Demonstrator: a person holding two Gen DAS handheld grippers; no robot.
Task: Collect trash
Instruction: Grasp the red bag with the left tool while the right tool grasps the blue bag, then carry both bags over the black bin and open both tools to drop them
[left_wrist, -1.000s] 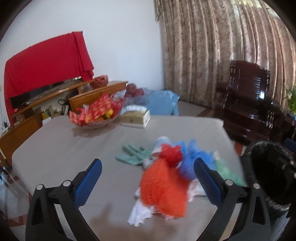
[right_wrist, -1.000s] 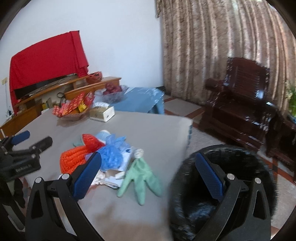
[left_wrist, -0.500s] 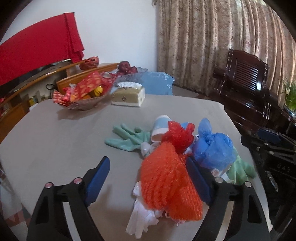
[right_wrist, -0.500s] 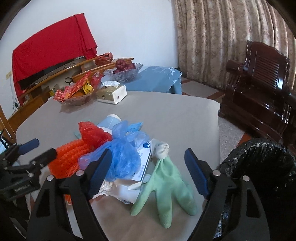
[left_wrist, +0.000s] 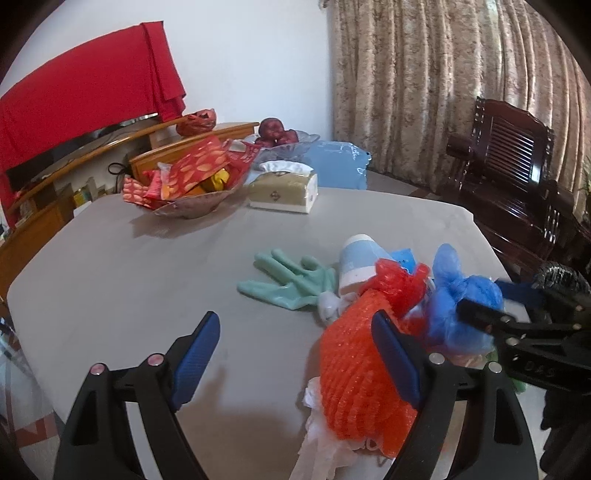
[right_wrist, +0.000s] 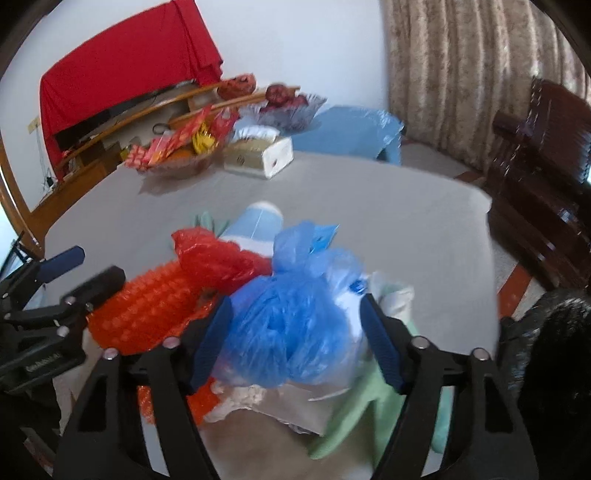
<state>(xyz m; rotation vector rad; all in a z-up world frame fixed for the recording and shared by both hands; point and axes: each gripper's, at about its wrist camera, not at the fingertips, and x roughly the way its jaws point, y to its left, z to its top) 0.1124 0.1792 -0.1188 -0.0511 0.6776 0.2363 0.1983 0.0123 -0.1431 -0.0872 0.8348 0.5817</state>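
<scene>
While both grippers sit low over the grey tablecloth-covered table (left_wrist: 129, 266), the trash lies in one heap near the table's right edge. Left gripper (left_wrist: 295, 354): blue-padded fingers (left_wrist: 195, 354) spread wide, nothing held; the right pad overlaps the orange mesh foam netting bag (left_wrist: 354, 373) in view, contact cannot be told, left pad over bare cloth. Right gripper (right_wrist: 295, 343): fingers (right_wrist: 380, 347) parted wide, straddling the crumpled blue plastic bag (right_wrist: 295, 325); pads just beside it on either side, not clamped, touching unclear because of blur. Heap: orange netting with a red plastic knot (right_wrist: 210, 254) at its top, blue bag just right of it, light blue paper cup (left_wrist: 360, 262) on its side behind, mint green rubber glove (left_wrist: 288, 284) flat to the left of the cup, second green glove (right_wrist: 354, 417) under the right gripper, white crumpled paper (left_wrist: 321, 450) under the netting. Black bin-bag-lined trash can (right_wrist: 554, 369) just off the table's right edge. Far side of table: glass bowl of red packets (left_wrist: 184, 184), tissue box (left_wrist: 284, 188).
</scene>
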